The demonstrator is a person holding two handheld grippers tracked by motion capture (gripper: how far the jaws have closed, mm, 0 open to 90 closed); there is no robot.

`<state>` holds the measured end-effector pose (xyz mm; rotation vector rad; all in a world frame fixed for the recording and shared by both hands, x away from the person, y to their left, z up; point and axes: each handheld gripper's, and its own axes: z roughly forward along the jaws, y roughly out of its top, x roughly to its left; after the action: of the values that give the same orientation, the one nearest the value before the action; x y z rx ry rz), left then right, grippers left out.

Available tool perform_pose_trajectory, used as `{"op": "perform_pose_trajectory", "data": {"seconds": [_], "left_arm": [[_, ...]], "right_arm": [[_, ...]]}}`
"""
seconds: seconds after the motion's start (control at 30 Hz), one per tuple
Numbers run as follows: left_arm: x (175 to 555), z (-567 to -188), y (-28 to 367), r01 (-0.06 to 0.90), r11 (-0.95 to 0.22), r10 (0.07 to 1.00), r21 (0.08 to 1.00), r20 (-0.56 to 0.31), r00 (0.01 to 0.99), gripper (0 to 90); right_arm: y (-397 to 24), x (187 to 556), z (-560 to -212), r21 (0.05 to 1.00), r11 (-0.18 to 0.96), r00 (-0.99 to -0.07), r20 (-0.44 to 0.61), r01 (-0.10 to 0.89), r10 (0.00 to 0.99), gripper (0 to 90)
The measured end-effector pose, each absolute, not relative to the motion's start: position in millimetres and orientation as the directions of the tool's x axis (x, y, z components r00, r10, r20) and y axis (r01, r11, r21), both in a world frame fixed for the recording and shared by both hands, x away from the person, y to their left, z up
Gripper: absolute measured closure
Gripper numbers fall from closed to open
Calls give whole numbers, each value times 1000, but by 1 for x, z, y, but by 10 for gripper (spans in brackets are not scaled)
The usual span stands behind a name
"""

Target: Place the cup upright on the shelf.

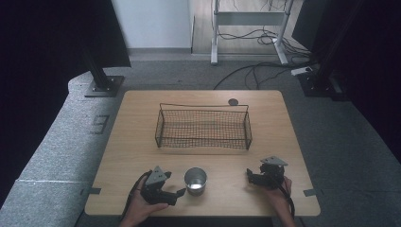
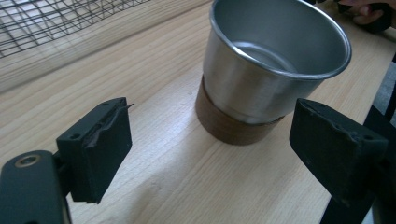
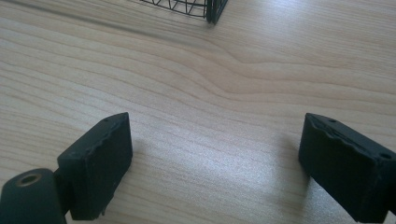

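Cup: metal cup [image 1: 195, 181] stood upright on the table [image 1: 132, 142], untouched.
Left gripper [image 1: 172, 194]: jaws spread, just beside cup.
Right gripper [image 1: 250, 176]: jaws spread, nothing between them.

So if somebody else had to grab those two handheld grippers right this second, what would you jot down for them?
Left gripper: jaws open, aimed at the metal cup, close beside it, not touching.
Right gripper: jaws open, holding nothing, over bare table to the cup's right.
Cup: upright, looks empty, standing on a brown round base near the front edge.
Wire basket: mid-table behind the cup, nothing in it.
Done: nothing gripped yet.
Left: probably close the left gripper on the cup; the basket looks the likely destination.
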<state>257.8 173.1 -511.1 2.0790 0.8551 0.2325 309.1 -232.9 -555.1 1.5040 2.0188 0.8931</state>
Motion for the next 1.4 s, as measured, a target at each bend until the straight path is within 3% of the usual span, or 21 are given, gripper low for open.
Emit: {"op": "perform_pose_trajectory", "data": {"seconds": [1.4], "left_arm": [[267,-515,122,451,-447,563,773,-149,813,71]], "right_arm": [[-233,309,-555,734,188,-291,14,652,957,104]]}}
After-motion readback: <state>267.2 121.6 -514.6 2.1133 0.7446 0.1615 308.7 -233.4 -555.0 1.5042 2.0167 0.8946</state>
